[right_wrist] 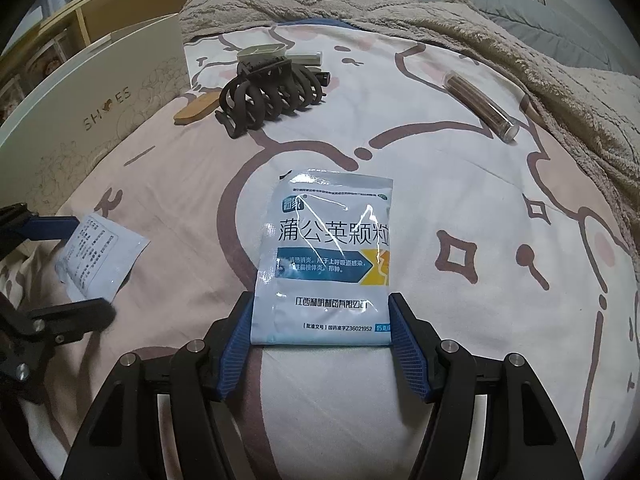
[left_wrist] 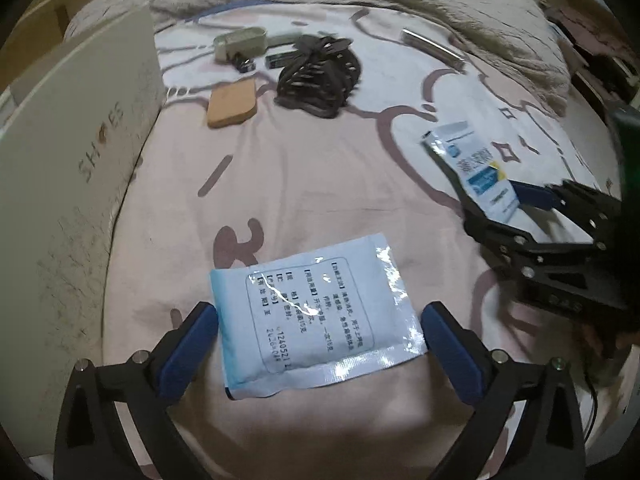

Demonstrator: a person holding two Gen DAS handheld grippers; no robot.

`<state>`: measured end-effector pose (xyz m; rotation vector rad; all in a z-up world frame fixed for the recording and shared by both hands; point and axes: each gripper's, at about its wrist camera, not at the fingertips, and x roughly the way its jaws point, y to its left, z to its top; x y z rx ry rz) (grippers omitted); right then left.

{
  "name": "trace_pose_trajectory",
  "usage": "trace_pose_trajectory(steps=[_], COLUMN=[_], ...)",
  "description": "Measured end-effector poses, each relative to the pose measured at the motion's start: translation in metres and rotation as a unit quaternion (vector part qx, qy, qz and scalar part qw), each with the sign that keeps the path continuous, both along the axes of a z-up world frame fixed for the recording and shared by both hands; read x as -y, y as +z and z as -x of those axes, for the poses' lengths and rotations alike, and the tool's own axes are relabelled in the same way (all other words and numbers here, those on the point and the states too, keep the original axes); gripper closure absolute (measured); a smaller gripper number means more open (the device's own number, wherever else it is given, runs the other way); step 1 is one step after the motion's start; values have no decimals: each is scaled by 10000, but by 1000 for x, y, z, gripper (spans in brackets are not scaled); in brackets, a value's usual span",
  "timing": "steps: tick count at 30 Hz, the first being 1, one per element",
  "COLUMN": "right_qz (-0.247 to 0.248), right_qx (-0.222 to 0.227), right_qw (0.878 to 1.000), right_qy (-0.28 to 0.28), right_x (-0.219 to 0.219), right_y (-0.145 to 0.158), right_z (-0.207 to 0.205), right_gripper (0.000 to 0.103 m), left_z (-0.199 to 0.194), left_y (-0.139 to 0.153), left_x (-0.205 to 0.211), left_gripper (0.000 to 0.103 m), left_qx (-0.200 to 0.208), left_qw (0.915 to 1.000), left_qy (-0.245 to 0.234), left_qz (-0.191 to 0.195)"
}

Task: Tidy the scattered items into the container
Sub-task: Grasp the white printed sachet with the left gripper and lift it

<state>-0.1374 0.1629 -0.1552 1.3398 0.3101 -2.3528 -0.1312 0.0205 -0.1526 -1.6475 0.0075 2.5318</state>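
Evidently both grippers are lined up on sachets at once, one packet each, so that two items can go to the container together. The left gripper (left_wrist: pixel 320 344) stands released, its blue pads wide on either side of the pale blue sachet (left_wrist: pixel 316 312), which lies flat on the bedsheet (left_wrist: pixel 320 184) with its printed back upward; neither pad presses it yet, though the left one sits just at its edge. The right gripper (right_wrist: pixel 324 340) brackets the lower end of the medicine sachet (right_wrist: pixel 326 256), front face up; its pads touch or nearly touch the packet's two side edges, and whether they truly pinch it I cannot tell. The shoe box (left_wrist: pixel 76 184), presumably the container, stands at the left edge of the bed, near the left gripper. Farther back lie a dark hair claw (right_wrist: pixel 272 92), a wooden piece (left_wrist: pixel 232 102), a clear tube (right_wrist: pixel 480 104) and small oddments, all unsorted.
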Motion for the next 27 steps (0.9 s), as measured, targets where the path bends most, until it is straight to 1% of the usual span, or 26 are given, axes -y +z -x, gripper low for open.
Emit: trace_pose_trajectory(steps=[3,8,11,13,14,15,17,19,21,23,27], right_qz=[-1,-11,75,126,144,147,53,-28,58,41,-182], right_qx=[-18,-104,-90,-43,-18,3,22,53,200,280,224], right_qw=[10000,9999,9999,9999,9999,9999,10000,10000,9997,9995,9994], right_qy=[-1,-35,-88,-94,-87,-72,-7,-25,-116,-151,-206], right_x=[0,0,-2,-1,0,2,8,11,10,10,15], right_y=[0,-1,-1,0,0,-1,-3,-3,-2,-1,2], right_z=[0,-2,-2,0,0,0,-1,0,5,8,13], right_gripper=[37,37,37,33,27,19,11,10,9,9,9], left_z=[1,3,2,1,1,1,-1,-2,-4,-6,-10], left_y=[-1,-4,-4,-5,-6,-6,-7,-7,-8,-8,-7], left_x=[4,15,14,13,13,14,14,15,16,17,19], left_gripper=[0,0,0,0,0,0,0,0,1,4,10], left_qx=[8,-18,-44,-43,-39,-43,-80,-138,-202,-265,-404], left_qw=[9999,9983,9983,9982,9981,9979,9978,9975,9972,9970,9968], left_qy=[132,275,251,254,259,265,273,288,301,330,362], left_qz=[-94,-506,-529,-546,-562,-586,-605,-628,-647,-641,-582])
